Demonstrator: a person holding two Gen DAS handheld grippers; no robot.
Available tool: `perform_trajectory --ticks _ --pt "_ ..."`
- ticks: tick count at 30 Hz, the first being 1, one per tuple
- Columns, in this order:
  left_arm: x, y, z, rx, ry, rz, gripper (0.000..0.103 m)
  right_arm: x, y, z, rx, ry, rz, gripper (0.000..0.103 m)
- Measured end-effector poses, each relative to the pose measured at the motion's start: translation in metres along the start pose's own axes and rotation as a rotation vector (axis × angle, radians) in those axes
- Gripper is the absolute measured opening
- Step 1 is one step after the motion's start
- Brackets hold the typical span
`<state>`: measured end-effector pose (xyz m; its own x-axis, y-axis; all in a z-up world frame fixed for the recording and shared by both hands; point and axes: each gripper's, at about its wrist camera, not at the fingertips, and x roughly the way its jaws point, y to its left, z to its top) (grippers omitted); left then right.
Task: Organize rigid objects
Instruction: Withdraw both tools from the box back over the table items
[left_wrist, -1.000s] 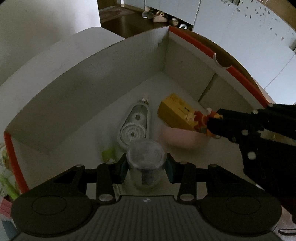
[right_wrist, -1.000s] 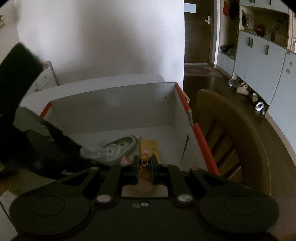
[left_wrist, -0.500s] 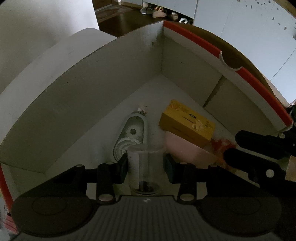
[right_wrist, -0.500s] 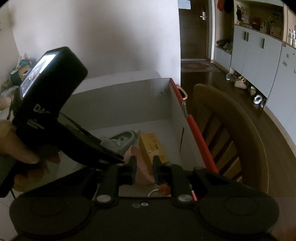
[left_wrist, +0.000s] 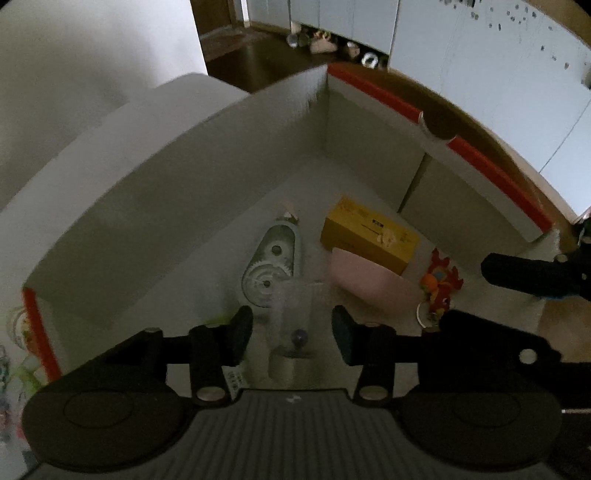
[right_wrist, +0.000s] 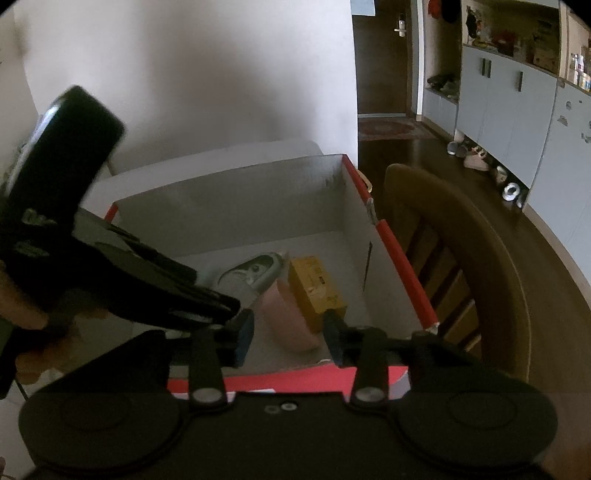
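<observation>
Contents, white cardboard box with red-taped rim (left_wrist: 476, 155): yellow rectangular carton (left_wrist: 369, 236), pink flat case (left_wrist: 365, 277) and grey correction-tape dispenser (left_wrist: 271, 262) ahead of the left tool (left_wrist: 291, 330); clear plastic cup (left_wrist: 291, 317) between its opening jaws, untouched; red-orange figurine (left_wrist: 439, 282) beside the opening, empty right tool (right_wrist: 288, 332). Both deliveries apparently made; remaining items outside unseen.

Clear jar (left_wrist: 291, 314) upright in box (left_wrist: 184, 229), beside yellow carton (left_wrist: 369, 236).

The dark print on the yellow box (left_wrist: 369, 238) is too small to read.
</observation>
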<state>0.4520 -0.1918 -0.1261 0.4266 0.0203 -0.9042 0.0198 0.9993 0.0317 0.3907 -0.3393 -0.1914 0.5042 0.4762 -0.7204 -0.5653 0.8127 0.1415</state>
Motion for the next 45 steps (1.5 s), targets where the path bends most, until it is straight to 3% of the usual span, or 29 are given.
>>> perform_trajectory --ticks 14,23,25,31,40,45 --pt "-0.055 0.029 -0.031 -0.078 -0.122 -0.026 0.05 -0.019 0.029 -0.002 -0.008 -0.01 -0.01 0.056" --pt "-0.091 0.047 -0.058 -0.109 -0.195 -0.061 0.061 -0.033 0.055 -0.003 -0.017 -0.034 -0.021 0.064" --pt "-0.098 0.052 -0.065 -0.111 -0.217 -0.07 0.068 -0.037 0.061 -0.004 -0.012 -0.039 -0.023 0.07" --pt "-0.121 0.072 -0.086 -0.132 -0.261 -0.096 0.074 -0.045 0.087 -0.007 -0.011 -0.059 -0.029 0.082" --pt "-0.149 0.111 -0.124 -0.171 -0.314 -0.092 0.08 -0.058 0.132 -0.011 -0.026 -0.108 -0.03 0.1" --pt "-0.162 0.134 -0.145 -0.18 -0.345 -0.076 0.08 -0.059 0.159 -0.012 -0.037 -0.124 -0.026 0.102"
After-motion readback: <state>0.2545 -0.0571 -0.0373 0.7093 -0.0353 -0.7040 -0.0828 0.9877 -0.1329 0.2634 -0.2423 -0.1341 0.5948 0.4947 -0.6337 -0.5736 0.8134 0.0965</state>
